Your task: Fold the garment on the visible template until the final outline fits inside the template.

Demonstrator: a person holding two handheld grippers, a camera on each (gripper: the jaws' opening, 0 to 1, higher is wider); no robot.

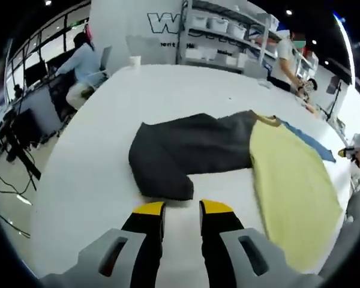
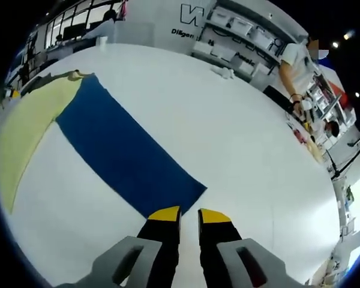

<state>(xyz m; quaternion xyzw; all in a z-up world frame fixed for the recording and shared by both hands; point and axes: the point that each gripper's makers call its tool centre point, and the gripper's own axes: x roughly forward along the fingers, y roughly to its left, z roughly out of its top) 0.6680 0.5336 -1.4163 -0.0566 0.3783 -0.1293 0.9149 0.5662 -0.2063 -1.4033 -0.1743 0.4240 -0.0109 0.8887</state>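
A garment lies flat on the white table (image 1: pixel 96 174). It has a dark grey sleeve part (image 1: pixel 180 153), a pale yellow body (image 1: pixel 291 180) and a blue sleeve (image 1: pixel 312 143). In the left gripper view my left gripper (image 1: pixel 182 207) is open. Its yellow tips sit just short of the grey part's near edge and hold nothing. In the right gripper view the blue sleeve (image 2: pixel 123 156) stretches away from the yellow body (image 2: pixel 27 129). My right gripper (image 2: pixel 188 213) is open just below the sleeve's end corner, and its jaws hold nothing.
At the table's far left a person (image 1: pixel 81 60) sits at a desk. Shelves with white boxes (image 1: pixel 219 36) stand behind the table, and another person (image 2: pixel 297 66) stands by them. A white cup (image 1: pixel 134 60) sits on the far edge. Bare table surface (image 2: pixel 252 162) spreads right of the blue sleeve.
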